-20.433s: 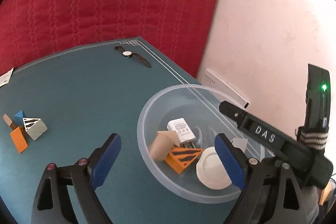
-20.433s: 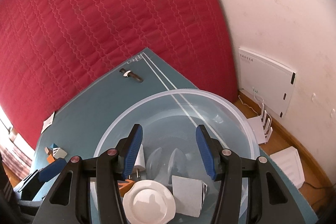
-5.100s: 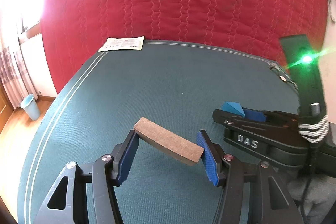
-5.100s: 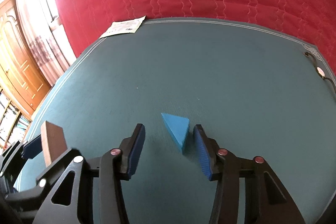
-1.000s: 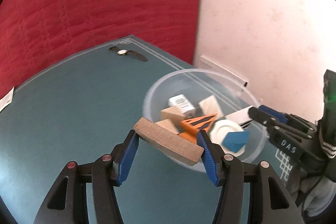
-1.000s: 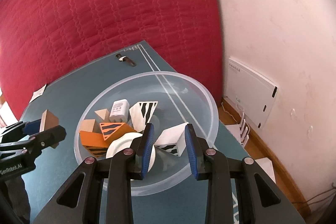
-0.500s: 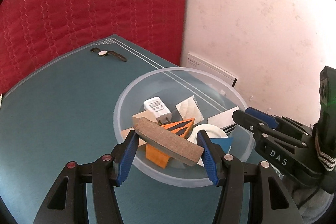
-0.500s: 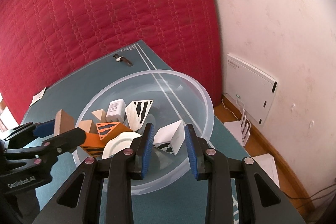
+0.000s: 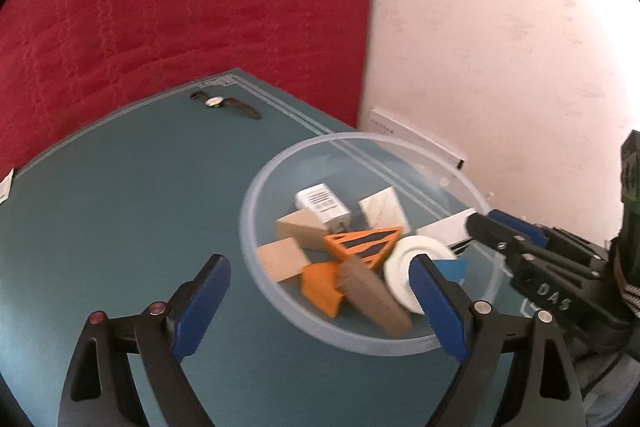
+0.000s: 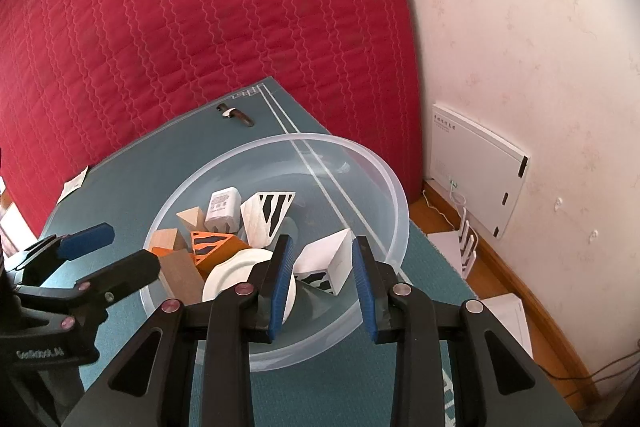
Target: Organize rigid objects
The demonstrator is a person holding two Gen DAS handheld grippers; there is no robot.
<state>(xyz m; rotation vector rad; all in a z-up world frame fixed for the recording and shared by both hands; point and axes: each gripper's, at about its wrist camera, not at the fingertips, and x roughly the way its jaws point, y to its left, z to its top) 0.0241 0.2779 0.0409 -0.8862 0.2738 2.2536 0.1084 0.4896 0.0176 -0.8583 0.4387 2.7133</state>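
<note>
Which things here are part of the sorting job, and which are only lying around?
Part of the job:
- clear bowl
- brown block
- orange striped wedge
- white charger
- white disc

Lying about:
- wristwatch
- paper slip

left gripper [image 9: 318, 293]: angled downward, jaws opening wide, nothing clamped. right gripper [image 10: 322, 269]: angled downward, jaws drawn near together, nothing clamped.

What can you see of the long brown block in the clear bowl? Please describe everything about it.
The long brown block looks like plain wood or fibreboard, flat-sided and blurred in the left wrist view. It lies tilted inside the clear bowl, near the close rim, leaning against the orange pieces and beside the white disc. The left gripper has its jaws opening, with no pad touching it.
</note>
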